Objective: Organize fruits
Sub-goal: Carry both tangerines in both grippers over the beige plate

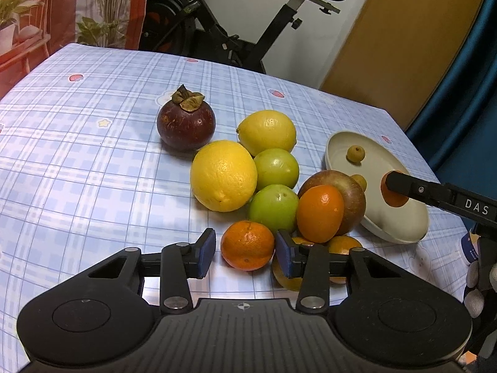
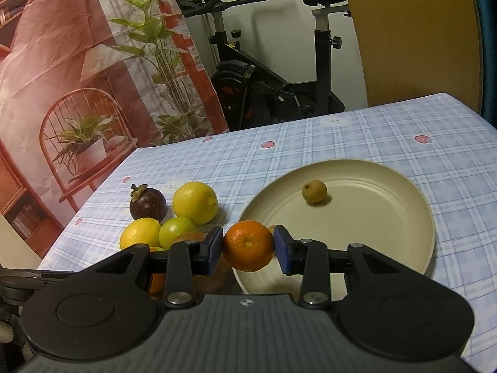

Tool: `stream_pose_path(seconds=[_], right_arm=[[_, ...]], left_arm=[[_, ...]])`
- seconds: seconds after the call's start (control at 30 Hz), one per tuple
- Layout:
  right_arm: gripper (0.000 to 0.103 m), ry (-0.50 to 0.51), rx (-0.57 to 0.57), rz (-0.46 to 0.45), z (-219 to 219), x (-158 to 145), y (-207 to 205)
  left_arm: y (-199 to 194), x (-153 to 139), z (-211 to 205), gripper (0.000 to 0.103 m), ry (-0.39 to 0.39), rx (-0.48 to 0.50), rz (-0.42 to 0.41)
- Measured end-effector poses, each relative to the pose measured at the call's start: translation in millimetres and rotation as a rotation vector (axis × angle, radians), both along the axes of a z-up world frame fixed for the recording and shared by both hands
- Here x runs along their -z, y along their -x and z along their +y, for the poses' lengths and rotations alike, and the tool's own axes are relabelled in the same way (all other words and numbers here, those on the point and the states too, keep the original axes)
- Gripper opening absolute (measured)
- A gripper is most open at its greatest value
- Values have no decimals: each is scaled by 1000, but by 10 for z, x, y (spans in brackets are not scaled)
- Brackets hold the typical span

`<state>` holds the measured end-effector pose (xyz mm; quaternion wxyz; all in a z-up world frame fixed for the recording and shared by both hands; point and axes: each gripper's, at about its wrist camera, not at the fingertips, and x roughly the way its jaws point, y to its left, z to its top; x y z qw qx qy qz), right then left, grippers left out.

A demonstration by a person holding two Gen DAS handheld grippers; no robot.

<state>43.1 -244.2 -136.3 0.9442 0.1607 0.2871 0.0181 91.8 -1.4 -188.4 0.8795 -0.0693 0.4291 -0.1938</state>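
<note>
Right tongs (image 2: pixel 248 247) clamped on a small round orange mandarin (image 2: pixel 248 245) above the cream round plate (image 2: pixel 388 217); left tongs (image 1: pixel 245 253) apart, straddling another mandarin (image 1: pixel 247 245).

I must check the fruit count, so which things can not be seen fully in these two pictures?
- Left wrist view: orange fruits low in the pile, hidden behind the left gripper; number unclear.
- Left wrist view: small yellow fruit, half hidden by the apple.
- Right wrist view: plate near rim, covered by the right gripper.
</note>
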Motion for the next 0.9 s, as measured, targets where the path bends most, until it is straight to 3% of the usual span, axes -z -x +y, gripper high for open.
stream_pose_path(seconds=[0.37,0.9], right_arm=[[38,-10,-7,2,15,29,51],[38,4,28,2,-1,14,100]], left_arm=[[-11,69,95,41,80,-17,23],[47,-242,148,41,8,-51,-129]])
